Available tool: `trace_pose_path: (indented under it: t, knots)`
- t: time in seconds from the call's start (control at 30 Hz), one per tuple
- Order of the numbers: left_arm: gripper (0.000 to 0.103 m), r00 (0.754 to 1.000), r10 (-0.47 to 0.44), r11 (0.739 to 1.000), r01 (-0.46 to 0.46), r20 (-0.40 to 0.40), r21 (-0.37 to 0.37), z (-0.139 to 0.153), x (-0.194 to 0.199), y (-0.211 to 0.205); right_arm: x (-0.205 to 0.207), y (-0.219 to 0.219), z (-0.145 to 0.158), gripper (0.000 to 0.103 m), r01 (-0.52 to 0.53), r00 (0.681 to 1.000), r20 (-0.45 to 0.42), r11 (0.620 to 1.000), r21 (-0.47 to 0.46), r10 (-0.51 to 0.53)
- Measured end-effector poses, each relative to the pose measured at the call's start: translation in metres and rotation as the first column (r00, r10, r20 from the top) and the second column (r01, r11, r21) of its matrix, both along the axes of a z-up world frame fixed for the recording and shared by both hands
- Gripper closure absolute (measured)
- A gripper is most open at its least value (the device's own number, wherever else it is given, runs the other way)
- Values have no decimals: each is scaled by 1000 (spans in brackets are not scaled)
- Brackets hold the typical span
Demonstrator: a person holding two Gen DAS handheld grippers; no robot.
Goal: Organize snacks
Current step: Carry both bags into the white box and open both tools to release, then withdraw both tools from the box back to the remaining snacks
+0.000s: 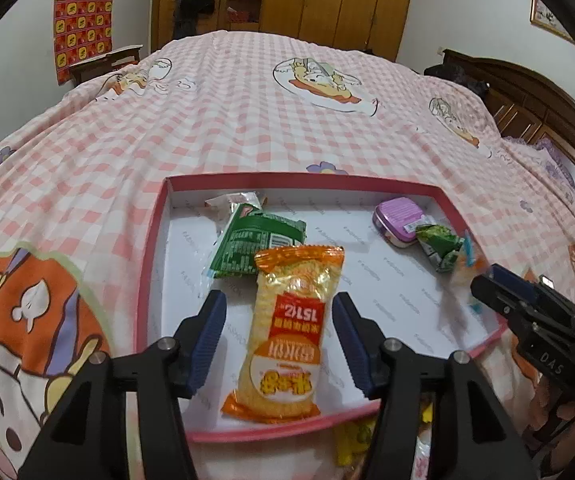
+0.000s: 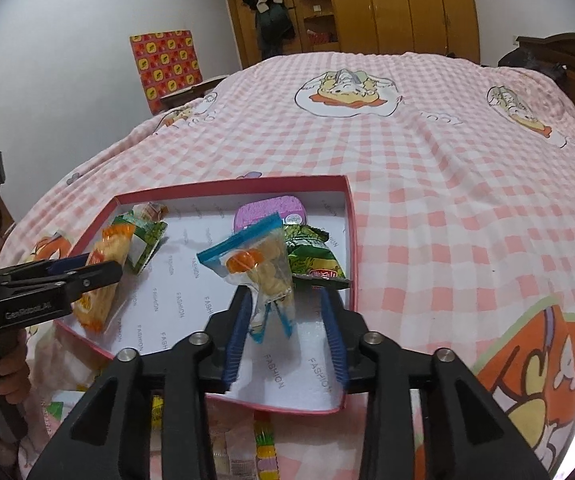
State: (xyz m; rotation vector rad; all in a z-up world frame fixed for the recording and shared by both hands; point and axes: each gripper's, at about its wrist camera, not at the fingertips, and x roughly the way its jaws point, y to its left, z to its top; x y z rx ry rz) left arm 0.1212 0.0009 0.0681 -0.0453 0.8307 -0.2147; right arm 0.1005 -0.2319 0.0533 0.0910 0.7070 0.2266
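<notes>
Your right tongs (image 1: pixel 487 280) look blurry in the left camera, and so does the small blue packet (image 1: pixel 467 264) by them, so you cannot tell if they grip it. The green bag (image 1: pixel 255 240) is partly hidden under the orange bag (image 1: pixel 287 340). A yellow wrapper (image 1: pixel 351 440) peeks out below the box rim (image 1: pixel 287 178), cut off by your left tongs (image 1: pixel 277 340). The box words are too small to read there.

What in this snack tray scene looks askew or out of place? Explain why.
The orange rice-cracker packet lies partly on top of the green packet, and a few snacks lie outside the pink tray on the bedspread.
</notes>
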Motion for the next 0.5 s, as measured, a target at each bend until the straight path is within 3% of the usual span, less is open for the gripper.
trace_pose_path:
  t: [0.23, 0.5]
  knots:
    - [44, 1000, -2, 999, 2, -4, -32, 4, -17, 3, -13, -2, 9, 53, 12, 1000, 27, 1000, 23, -13]
    - [43, 1000, -8, 998, 8, -1, -55, 11, -43, 4, -31, -2, 13, 53, 6, 1000, 19, 999, 48, -7]
